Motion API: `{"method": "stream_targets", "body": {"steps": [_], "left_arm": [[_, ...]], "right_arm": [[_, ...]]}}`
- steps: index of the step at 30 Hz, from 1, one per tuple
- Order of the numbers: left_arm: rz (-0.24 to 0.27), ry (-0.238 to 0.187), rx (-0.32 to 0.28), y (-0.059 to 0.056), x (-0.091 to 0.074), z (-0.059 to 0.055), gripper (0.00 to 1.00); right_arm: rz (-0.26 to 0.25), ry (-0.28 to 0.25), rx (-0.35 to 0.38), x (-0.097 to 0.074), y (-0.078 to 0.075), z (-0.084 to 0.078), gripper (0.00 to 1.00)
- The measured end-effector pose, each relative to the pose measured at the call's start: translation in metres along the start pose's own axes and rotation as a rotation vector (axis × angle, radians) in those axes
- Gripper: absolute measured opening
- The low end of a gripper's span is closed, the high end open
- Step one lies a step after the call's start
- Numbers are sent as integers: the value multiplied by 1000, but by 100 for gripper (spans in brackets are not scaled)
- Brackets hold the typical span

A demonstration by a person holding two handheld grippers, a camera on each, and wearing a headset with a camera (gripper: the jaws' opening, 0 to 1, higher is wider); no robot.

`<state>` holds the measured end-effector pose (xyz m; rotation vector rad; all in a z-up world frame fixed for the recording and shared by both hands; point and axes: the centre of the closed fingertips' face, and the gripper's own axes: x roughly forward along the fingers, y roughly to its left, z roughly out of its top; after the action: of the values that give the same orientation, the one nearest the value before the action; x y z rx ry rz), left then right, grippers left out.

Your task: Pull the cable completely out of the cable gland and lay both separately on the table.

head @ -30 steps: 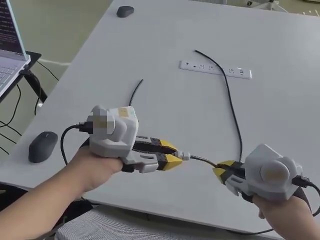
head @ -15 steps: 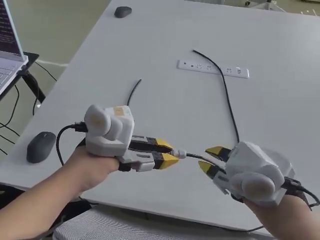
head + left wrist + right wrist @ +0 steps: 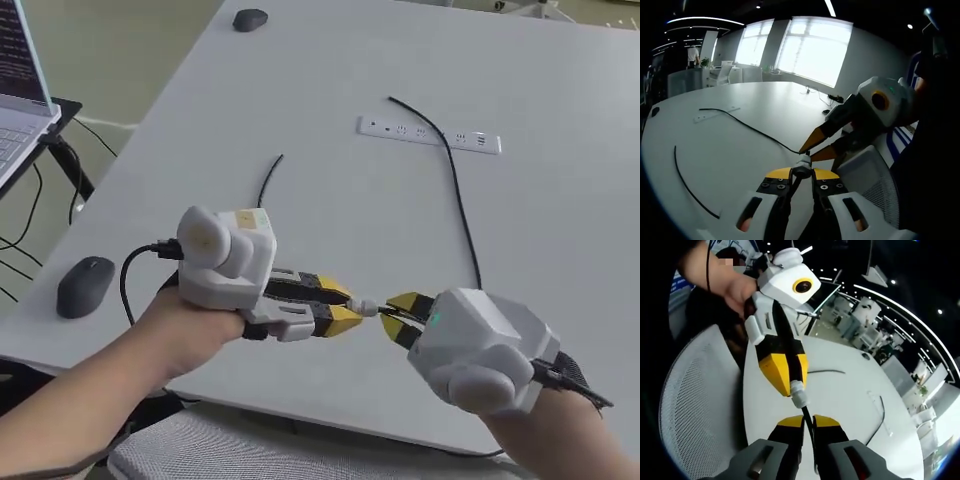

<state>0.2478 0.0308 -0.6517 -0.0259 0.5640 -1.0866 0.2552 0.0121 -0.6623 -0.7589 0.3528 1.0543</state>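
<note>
Two cables (image 3: 456, 185); one gland (image 3: 362, 308) (white); two mice (image 3: 86, 285).

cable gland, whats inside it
The black cable enters the cable gland at its tip. How far it reaches inside is hidden by the gland and the jaws of the left gripper.

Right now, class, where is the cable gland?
The cable gland is low and centre in the head view, near the table front edge, pinched by the left tongs, with the right tongs just right of it around the cable.
</note>
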Motion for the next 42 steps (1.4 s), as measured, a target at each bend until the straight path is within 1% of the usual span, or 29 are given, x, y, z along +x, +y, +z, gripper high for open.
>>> {"method": "stream_targets", "body": {"steps": [3,5,8,16,21,26,29,33,37,39,42], "left_arm": [[0,-1,4,-1,0,0,15],[0,1,9,-2,1,-1,15],[2,5,13,-3,2,-1,15],[-6,24,17,-6,5,-4,15],[-4,20,16,-5,4,-4,15],[-1,10,19,-6,3,-1,15],[-6,-4,2,-5,2,2,15],[-7,0,14,-5,3,3,15],[-9,0,15,-6,4,3,15],[-11,-3,14,-7,4,3,15],[-14,-2,15,-7,4,3,15]], "right_arm": [[0,-2,-9,-1,1,-1,1],[1,-1,8,-1,1,-2,1],[5,-12,56,-1,1,-4,1],[9,-3,94,0,4,-11,0],[-3,13,136,-2,-1,-21,0],[-15,24,187,-3,-8,-30,0],[-18,23,217,-2,-12,-37,0],[-31,39,238,-2,-16,-47,0],[-41,50,286,-1,-20,-57,0],[-46,52,326,-1,-21,-61,0],[-49,58,363,1,-22,-67,0]]}}
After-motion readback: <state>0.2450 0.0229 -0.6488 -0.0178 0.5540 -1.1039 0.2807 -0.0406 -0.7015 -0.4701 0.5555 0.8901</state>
